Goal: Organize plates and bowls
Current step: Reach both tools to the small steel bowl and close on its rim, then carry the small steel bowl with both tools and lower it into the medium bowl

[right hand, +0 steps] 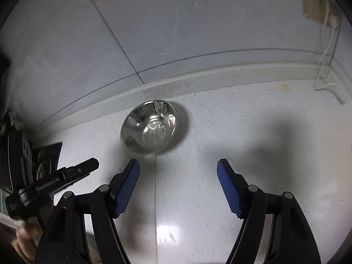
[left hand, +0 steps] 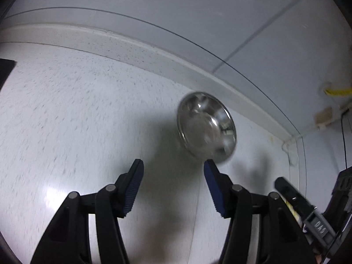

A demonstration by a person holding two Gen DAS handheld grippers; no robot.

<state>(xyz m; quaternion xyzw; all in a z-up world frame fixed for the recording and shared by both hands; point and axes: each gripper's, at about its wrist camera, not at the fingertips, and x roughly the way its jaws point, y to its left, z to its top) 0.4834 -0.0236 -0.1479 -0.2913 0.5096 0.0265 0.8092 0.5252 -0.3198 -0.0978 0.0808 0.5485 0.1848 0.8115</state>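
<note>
A shiny steel bowl (left hand: 206,128) stands upright on the white speckled counter (left hand: 77,110), near the back ledge. In the left wrist view it lies just beyond my left gripper's right fingertip. My left gripper (left hand: 173,165) is open and empty. In the right wrist view the same bowl (right hand: 150,127) sits ahead and left of centre, just past my right gripper's left fingertip. My right gripper (right hand: 178,164) is open wide and empty. The left gripper's black finger (right hand: 66,176) shows at the left of the right wrist view.
A raised ledge (right hand: 220,74) and tiled wall (right hand: 176,22) run behind the counter. A wall socket with white cable (right hand: 319,6) is at the far right corner. Dark objects (right hand: 28,154) stand at the counter's left. A yellow item (left hand: 336,92) hangs on the wall.
</note>
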